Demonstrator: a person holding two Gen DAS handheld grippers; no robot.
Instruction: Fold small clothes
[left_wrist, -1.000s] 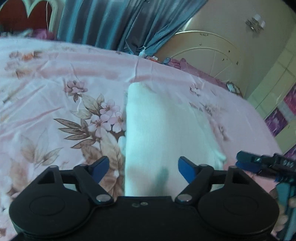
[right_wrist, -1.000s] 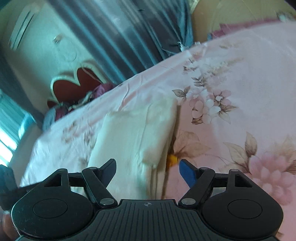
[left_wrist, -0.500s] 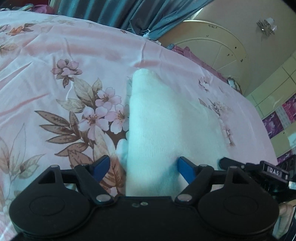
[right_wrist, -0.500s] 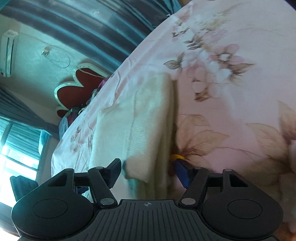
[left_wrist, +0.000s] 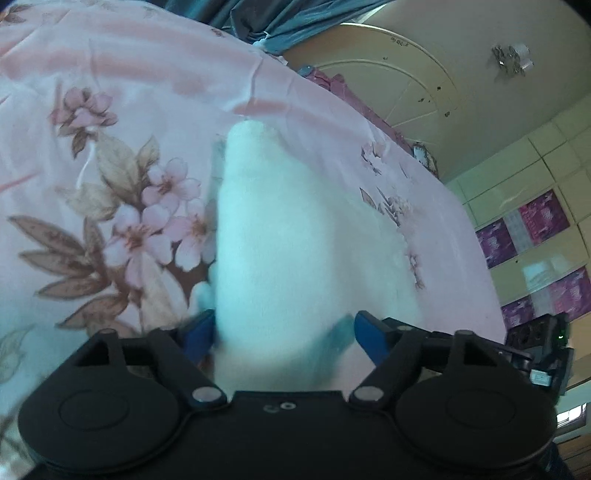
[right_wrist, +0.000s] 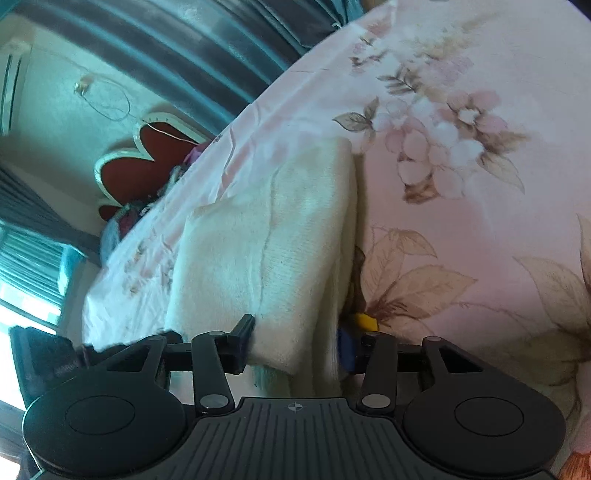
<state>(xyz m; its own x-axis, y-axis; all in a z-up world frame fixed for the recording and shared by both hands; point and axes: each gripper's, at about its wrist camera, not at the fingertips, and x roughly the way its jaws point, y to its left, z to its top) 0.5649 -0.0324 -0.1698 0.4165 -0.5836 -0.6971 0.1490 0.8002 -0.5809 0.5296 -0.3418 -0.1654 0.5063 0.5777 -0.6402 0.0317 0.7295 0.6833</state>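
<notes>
A white folded garment (left_wrist: 280, 240) lies on the pink floral bedsheet (left_wrist: 110, 110). My left gripper (left_wrist: 284, 332) is open, and the garment's near end sits between its blue-tipped fingers (left_wrist: 369, 328). In the right wrist view the same garment (right_wrist: 266, 236) looks cream and is folded in layers. My right gripper (right_wrist: 295, 339) has narrowed around its near edge, and the fingers (right_wrist: 243, 332) touch the cloth on both sides. A small yellow piece (right_wrist: 365, 321) shows beside the right finger.
The other gripper shows at the right edge of the left view (left_wrist: 543, 354) and at the left edge of the right view (right_wrist: 44, 354). Blue curtains (right_wrist: 166, 48), a cream headboard (left_wrist: 388, 85) and a red heart-shaped board (right_wrist: 147, 162) stand beyond the bed.
Both grippers moved forward and down onto the garment's near end. The right gripper's fingers closed in from wide open to pinching the cloth edge. The left stayed open.
</notes>
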